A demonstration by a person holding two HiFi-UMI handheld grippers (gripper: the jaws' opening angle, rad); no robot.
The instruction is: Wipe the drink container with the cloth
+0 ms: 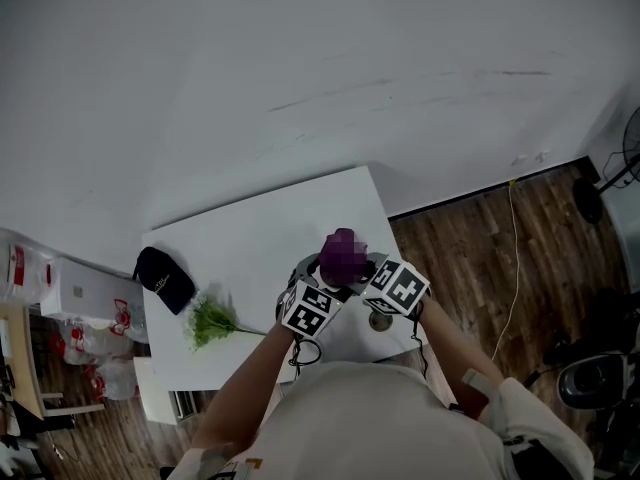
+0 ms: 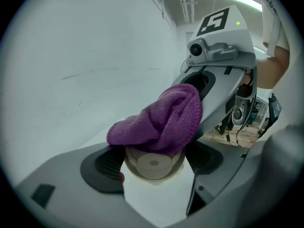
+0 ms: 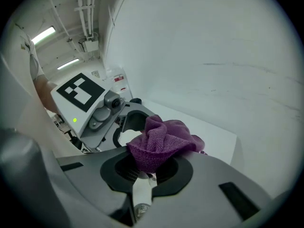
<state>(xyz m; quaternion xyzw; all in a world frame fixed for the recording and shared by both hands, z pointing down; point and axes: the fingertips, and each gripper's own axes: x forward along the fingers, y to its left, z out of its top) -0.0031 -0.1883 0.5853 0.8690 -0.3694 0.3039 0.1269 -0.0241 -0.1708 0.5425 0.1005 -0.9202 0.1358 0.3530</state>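
Note:
My left gripper (image 2: 153, 161) is shut on a cream drink container (image 2: 154, 165), which I see end-on between the dark pads. A purple cloth (image 2: 164, 118) lies draped over the container. My right gripper (image 3: 147, 167) is shut on that cloth (image 3: 159, 144), bunched between its jaws. In the head view both grippers meet over the white table (image 1: 260, 228), left gripper (image 1: 318, 280) and right gripper (image 1: 375, 270) on either side of the cloth (image 1: 343, 253). The container is hidden under the cloth there.
A black cap (image 1: 165, 278) lies at the table's left edge, with a green leafy sprig (image 1: 210, 321) beside it. White bags and boxes (image 1: 85, 308) stand on the floor at the left. A wooden floor (image 1: 480, 258) with a cable runs to the right.

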